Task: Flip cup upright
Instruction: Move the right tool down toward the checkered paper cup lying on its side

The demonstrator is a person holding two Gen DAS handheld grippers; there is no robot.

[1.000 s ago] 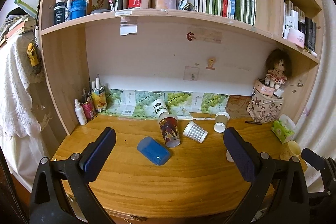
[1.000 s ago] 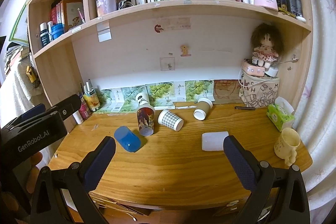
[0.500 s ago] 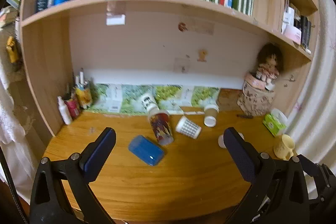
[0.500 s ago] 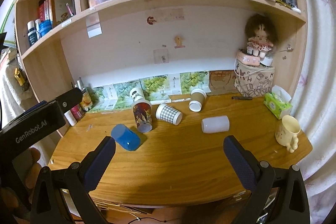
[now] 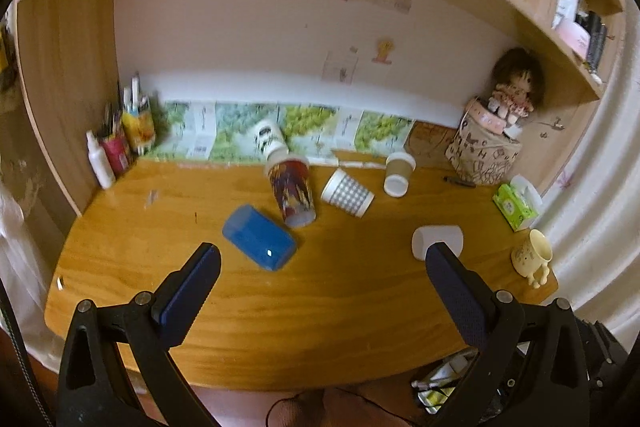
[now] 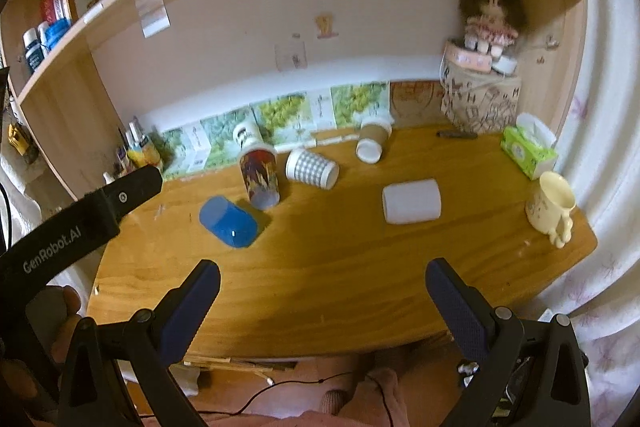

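Note:
Several cups lie on their sides on the wooden desk (image 5: 320, 307): a blue cup (image 5: 259, 243) (image 6: 229, 221), a red patterned cup (image 5: 292, 191) (image 6: 259, 179), a white printed cup (image 5: 269, 139), a checked cup (image 5: 347, 192) (image 6: 312, 168), a brown paper cup (image 5: 397, 172) (image 6: 372, 142) and a white cup (image 5: 437, 241) (image 6: 412, 201). My left gripper (image 5: 320, 291) is open and empty above the desk's front, short of the blue cup. My right gripper (image 6: 320, 303) is open and empty over the front edge. The left gripper's body (image 6: 80, 223) shows at the left in the right wrist view.
A cream mug (image 5: 533, 257) (image 6: 552, 207) stands upright at the right edge. A green tissue pack (image 6: 527, 151), a patterned bag (image 6: 480, 99) with a doll (image 6: 489, 15), a pen (image 6: 456, 134) and a pen holder (image 5: 136, 123) line the back. Bookshelves hang overhead.
Both grippers have risen and tilted down toward the desk. The view now looks down on the cups more steeply. No cup has moved.

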